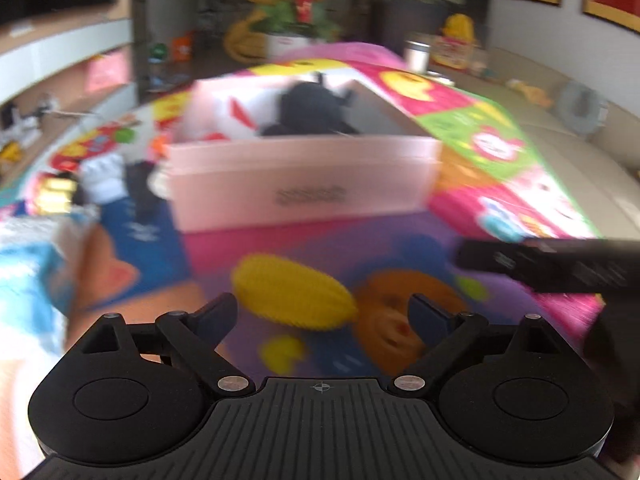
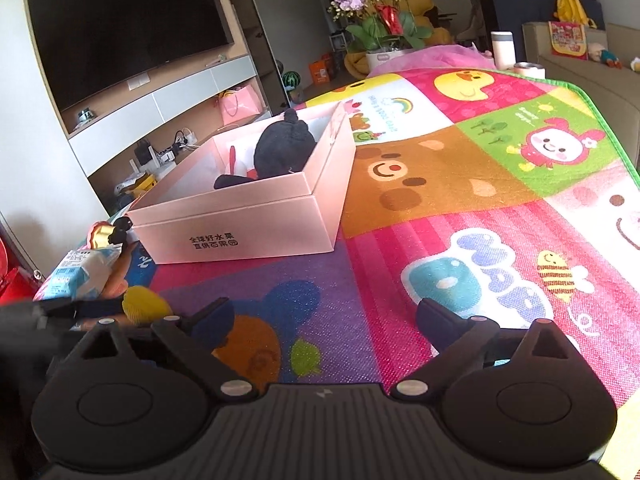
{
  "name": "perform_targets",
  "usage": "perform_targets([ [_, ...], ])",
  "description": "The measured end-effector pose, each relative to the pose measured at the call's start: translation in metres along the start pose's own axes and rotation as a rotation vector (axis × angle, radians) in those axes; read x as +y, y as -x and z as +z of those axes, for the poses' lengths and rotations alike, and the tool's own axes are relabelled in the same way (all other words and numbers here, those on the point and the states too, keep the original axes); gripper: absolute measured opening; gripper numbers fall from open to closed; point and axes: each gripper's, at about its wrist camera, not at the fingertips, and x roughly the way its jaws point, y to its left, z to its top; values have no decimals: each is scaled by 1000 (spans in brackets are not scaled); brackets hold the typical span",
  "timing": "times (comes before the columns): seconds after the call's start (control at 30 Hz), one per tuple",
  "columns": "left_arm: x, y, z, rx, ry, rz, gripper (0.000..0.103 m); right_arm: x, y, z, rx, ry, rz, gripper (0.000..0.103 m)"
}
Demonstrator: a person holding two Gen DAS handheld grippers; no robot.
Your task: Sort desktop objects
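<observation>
A pink cardboard box point(image 1: 304, 176) stands open on the colourful play mat point(image 1: 500, 148); a black plush item point(image 1: 312, 110) and a white and red item lie inside. It also shows in the right wrist view point(image 2: 240, 228). A yellow ridged toy point(image 1: 292, 292) lies on the mat just ahead of my left gripper point(image 1: 324, 316), which is open and empty above it. The view is blurred. My right gripper point(image 2: 326, 320) is open and empty over the mat; the yellow toy point(image 2: 144, 306) is at its left, partly hidden.
A blue and white carton point(image 2: 80, 272) and several small items point(image 1: 100, 176) lie left of the box. The right gripper's black body point(image 1: 560, 266) enters the left view from the right. The mat's green edge point(image 2: 600, 120) borders a beige sofa. A cup point(image 2: 503, 50) and flowers point(image 2: 380, 12) stand far back.
</observation>
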Motion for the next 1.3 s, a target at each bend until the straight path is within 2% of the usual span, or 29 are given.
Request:
perform_targets([
  [0.17,-1,22,-15,6,3,-74,96,0,0,-1,-1,-10,-2,101],
  [0.23,4,35,-19,-22,9,-36,97,0,0,-1,0,-11,-2,103],
  [0.3,13,47,-21,-81,11,85,98,0,-1,-1,5,-10,-6,103],
  [0.4,34,59,-21,-199,27,373,101,2,-3,0,15,-3,-14,103],
  [0.47,51,55,-20,-208,34,566,102,3,-4,0,23,4,-20,103],
  [0.53,70,45,-20,-157,67,615,102,3,-5,0,27,11,-26,103],
  [0.67,94,29,-19,-88,181,513,102,5,-7,0,33,21,-35,103],
  [0.73,97,26,-16,-92,206,505,99,8,-8,0,43,36,-48,103],
  [0.83,96,22,-11,-94,211,515,69,14,-13,1,68,80,-77,103],
  [0.9,95,22,-13,-94,212,491,65,19,-16,1,85,119,-102,103],
  [1.03,79,30,-24,-85,187,380,64,24,-19,0,102,165,-121,103],
  [1.13,58,39,-36,-77,167,272,66,23,-22,8,103,184,-61,103],
  [1.23,42,46,-47,-84,155,209,72,26,-31,25,45,190,-128,103],
  [1.3,36,46,-53,-89,128,191,82,28,-39,40,20,195,-158,103],
])
